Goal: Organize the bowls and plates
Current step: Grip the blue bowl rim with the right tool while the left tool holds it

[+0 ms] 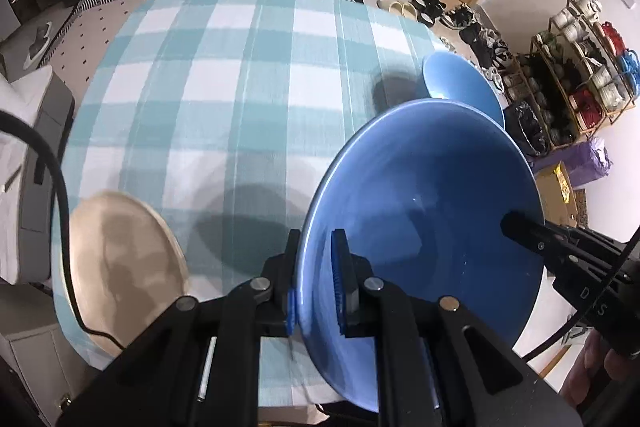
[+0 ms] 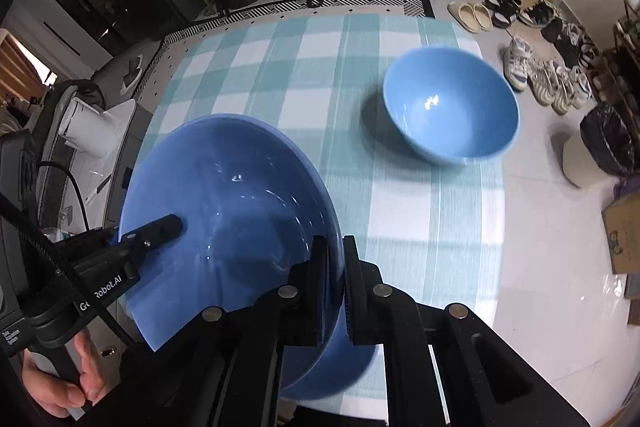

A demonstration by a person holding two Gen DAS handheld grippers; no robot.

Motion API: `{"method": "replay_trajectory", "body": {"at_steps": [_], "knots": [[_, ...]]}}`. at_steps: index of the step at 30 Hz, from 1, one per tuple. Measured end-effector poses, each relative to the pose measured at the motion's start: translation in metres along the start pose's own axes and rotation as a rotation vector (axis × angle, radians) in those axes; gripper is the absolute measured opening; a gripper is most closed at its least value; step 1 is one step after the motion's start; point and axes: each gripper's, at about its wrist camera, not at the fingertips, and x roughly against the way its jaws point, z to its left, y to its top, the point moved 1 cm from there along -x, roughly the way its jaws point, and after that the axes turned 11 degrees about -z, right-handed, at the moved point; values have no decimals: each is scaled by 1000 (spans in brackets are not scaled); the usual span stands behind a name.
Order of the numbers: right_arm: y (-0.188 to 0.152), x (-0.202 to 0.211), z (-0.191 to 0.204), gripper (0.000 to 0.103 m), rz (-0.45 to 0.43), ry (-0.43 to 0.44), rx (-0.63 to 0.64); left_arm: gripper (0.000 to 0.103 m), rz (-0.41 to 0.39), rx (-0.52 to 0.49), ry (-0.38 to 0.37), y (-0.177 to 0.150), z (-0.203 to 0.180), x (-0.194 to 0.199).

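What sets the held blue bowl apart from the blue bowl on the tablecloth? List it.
The held blue bowl is gripped at opposite rims by the left gripper and right gripper; the smaller blue bowl sits untouched on the tablecloth. The held one looks darker blue. Both appear empty.

Smaller blue bowl (image 2: 451, 107) motion-blurred at rim; in left view mostly hidden behind big blue bowl (image 1: 424, 211). Beige plate (image 1: 124, 267) blurred, cable crossing it. Shoe rack (image 1: 580, 67) contents unreadable.

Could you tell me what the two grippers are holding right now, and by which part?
Both hold the darker blue bowl by its rim: left gripper and right gripper on opposite sides.
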Motion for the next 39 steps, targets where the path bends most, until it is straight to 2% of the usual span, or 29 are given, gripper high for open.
{"method": "replay_trajectory", "body": {"at_steps": [8, 14, 20, 29, 39], "knots": [[-52, -3, -12, 7, 5, -12, -27, 11, 25, -19, 14, -37, -7, -9], [-70, -17, -15, 7, 4, -19, -32, 11, 49, -27, 32, -54, -5, -24], [-81, -29, -14, 8, -16, -65, -1, 11, 47, -60, 38, -65, -6, -37], [-97, -48, -13, 8, 23, -142, 64, 13, 60, -76, 56, -76, -8, -46], [-105, -50, -16, 8, -7, -168, 100, 13, 63, -81, 62, -79, -9, -48]]}}
